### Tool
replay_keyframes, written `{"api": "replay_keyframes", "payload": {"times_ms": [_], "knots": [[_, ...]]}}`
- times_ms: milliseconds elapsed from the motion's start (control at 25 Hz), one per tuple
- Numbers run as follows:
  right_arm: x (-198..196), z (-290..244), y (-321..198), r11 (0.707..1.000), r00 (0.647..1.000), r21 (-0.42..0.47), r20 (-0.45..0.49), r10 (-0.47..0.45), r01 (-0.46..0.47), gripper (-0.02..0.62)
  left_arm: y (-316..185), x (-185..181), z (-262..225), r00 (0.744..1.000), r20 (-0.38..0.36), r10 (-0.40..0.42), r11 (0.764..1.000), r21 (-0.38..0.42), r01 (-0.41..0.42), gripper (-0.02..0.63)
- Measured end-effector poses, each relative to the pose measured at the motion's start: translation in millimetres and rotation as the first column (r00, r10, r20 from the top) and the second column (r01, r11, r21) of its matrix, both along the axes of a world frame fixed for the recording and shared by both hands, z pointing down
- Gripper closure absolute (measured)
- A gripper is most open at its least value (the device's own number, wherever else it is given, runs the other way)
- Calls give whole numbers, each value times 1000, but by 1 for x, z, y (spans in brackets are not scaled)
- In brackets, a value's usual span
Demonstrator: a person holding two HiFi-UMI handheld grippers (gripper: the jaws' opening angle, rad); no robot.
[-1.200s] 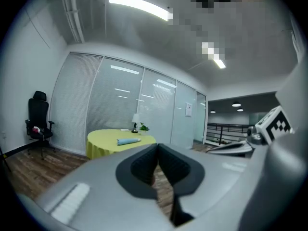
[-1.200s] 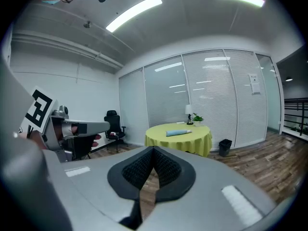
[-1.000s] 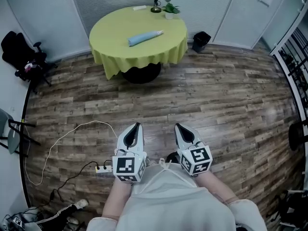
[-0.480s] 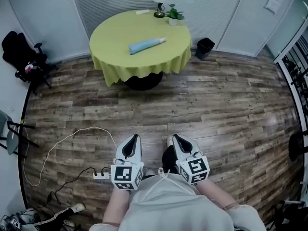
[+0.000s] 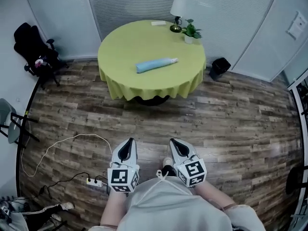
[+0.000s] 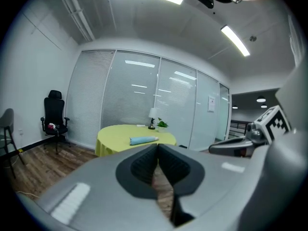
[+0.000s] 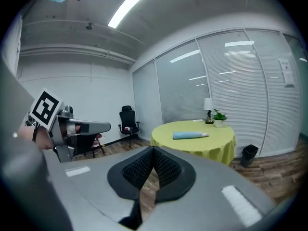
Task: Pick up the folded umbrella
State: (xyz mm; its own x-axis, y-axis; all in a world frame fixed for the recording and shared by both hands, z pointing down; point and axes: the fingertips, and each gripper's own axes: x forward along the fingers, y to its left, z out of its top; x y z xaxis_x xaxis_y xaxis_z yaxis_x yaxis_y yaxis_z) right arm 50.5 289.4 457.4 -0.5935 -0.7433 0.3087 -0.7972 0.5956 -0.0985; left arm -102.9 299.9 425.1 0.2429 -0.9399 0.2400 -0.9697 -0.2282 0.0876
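Observation:
A folded light-blue umbrella (image 5: 156, 65) lies across the middle of a round table with a yellow-green cloth (image 5: 120, 47). It also shows in the left gripper view as the umbrella (image 6: 143, 140) and in the right gripper view as the umbrella (image 7: 190, 135). My left gripper (image 5: 128, 142) and right gripper (image 5: 173, 141) are held side by side low in the head view, over the wooden floor and well short of the table. Both have their jaws together with nothing between them.
A lamp (image 5: 178, 13) and a small potted plant (image 5: 191, 32) stand at the table's far edge. A black bin (image 5: 219, 67) sits right of the table. An office chair (image 5: 36, 52) stands at the left wall. A white cable and power strip (image 5: 94, 181) lie on the floor.
The table and umbrella have come closer and lower in the head view as the person walks toward them. Both grippers stay side by side, shut.

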Motion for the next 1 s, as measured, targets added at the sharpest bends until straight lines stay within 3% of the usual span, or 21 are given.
{"api": "replay_keyframes", "payload": {"times_ms": [400,640,1000], "knots": [[69,0,-127,997,996,-3,14,-83,83,595,-121,79,-1,1000,-15,-25,999,22,25,600],[98,15,-177,997,997,-15,1,-79,79,595,-169,114,16,999,27,22,999,-38,-21,600],[107,31,-235,999,1000,-42,-14,-26,25,595,-238,110,27,998,35,47,997,-63,-45,600]]}}
